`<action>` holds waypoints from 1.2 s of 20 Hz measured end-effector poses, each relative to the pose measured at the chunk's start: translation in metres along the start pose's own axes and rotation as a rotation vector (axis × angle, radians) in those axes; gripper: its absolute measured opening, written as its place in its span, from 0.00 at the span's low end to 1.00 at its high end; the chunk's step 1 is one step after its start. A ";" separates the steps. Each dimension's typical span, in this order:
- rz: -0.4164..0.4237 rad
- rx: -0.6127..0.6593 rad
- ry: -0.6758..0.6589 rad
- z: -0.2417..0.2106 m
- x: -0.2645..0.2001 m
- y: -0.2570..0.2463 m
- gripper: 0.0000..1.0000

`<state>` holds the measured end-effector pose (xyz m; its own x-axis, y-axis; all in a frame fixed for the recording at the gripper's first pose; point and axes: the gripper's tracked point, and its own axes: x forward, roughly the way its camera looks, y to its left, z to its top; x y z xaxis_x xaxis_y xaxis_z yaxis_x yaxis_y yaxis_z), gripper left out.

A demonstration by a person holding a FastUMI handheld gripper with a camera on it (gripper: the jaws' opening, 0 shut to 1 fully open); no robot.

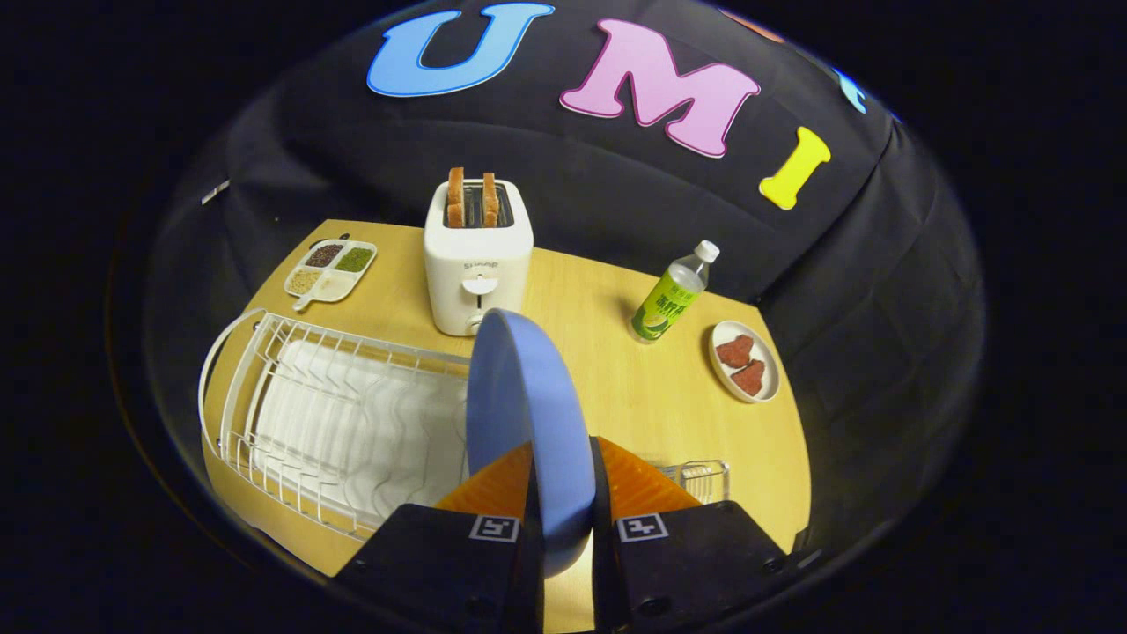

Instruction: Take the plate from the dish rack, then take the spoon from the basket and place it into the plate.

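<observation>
plate: blue plate point(528, 414) stands on edge between your fingers, above the table point(616, 387), just beside the rack's near end
gripper: your gripper point(563, 493) is clamped on the plate, one finger pressing each face (rim runs down between them)
dish rack: white wire dish rack point(335, 423) sits beside the plate, no dishes in its slots
basket: small wire basket point(700, 480) just past the other finger, contents too hidden to tell
beyond: white toaster point(478, 255) with two bread slices behind the plate; divided tray of grains point(330, 269) near the rack's far end; green bottle point(673, 295) and small dish with two reddish pieces point(745, 361) stand apart on the basket's side
</observation>
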<state>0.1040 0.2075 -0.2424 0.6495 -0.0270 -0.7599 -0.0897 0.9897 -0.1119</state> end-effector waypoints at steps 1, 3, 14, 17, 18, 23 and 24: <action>0.007 0.010 -0.009 0.003 -0.003 0.000 0.25; 0.038 0.061 -0.018 0.007 -0.011 0.000 0.26; 0.298 0.325 -0.115 -0.005 -0.096 -0.041 0.25; 0.381 0.346 -0.072 -0.042 -0.112 -0.046 0.25; 0.405 0.344 -0.050 -0.058 -0.115 -0.046 0.25; 0.511 0.425 0.088 -0.144 -0.128 -0.045 0.25; 0.522 0.447 0.124 -0.162 -0.127 -0.045 0.25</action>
<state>-0.0968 0.1438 -0.2444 0.5131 0.4782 -0.7128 -0.0299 0.8399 0.5419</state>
